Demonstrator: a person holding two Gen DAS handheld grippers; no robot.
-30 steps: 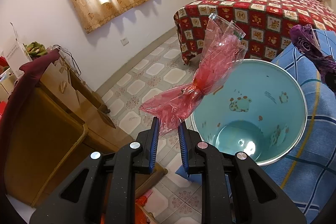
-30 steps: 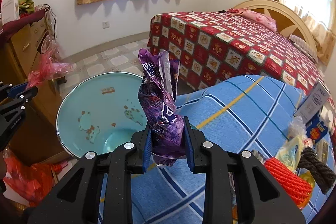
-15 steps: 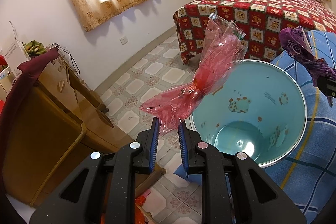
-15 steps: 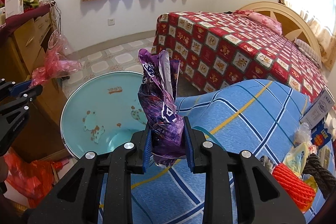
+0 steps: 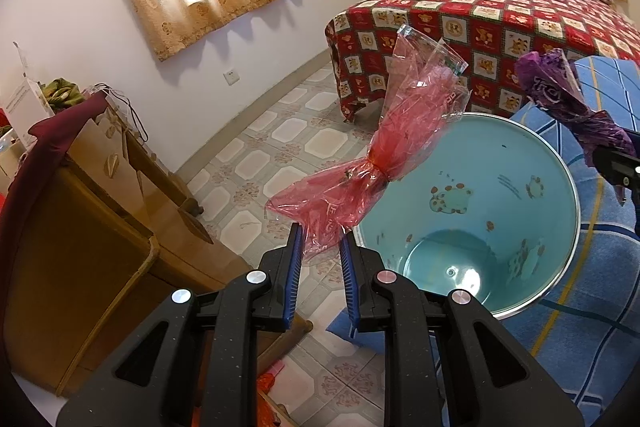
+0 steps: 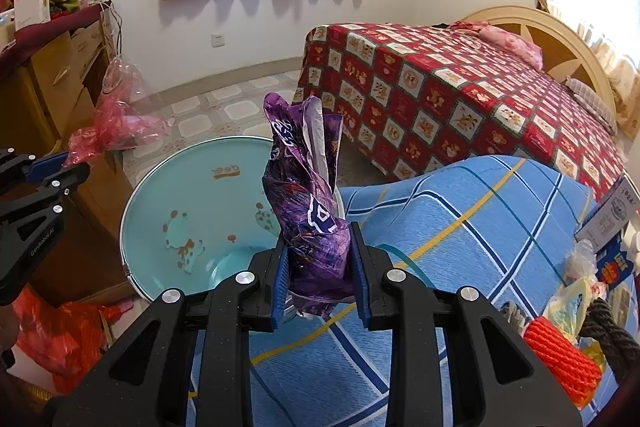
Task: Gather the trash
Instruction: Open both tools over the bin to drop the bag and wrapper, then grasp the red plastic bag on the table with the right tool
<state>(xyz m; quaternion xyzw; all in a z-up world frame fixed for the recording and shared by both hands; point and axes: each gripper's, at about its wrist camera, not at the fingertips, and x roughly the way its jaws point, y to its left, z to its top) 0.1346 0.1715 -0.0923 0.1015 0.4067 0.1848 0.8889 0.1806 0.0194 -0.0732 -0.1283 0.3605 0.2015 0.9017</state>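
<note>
Bin (image 5: 472,211) sits ahead and to the right of the left tongs (image 5: 320,247), which pinch the near end of a red wrapper (image 5: 384,155); its long axis runs forward and rightward, and its far end points out over the bin's near rim. From the right tongs (image 6: 318,259), the bin lies ahead to the left. They clamp a purple wrapper (image 6: 308,195) standing nearly upright, its tip pointing up. Judging by this, the right tongs look nearer the bin's mouth. Both wrappers hang in the air, neither dropped yet.

Left gripper (image 5: 320,247) clamps red plastic wrapper (image 5: 384,155) over rim of teal bin (image 5: 472,227); purple wrapper (image 5: 568,99) at right.
</note>
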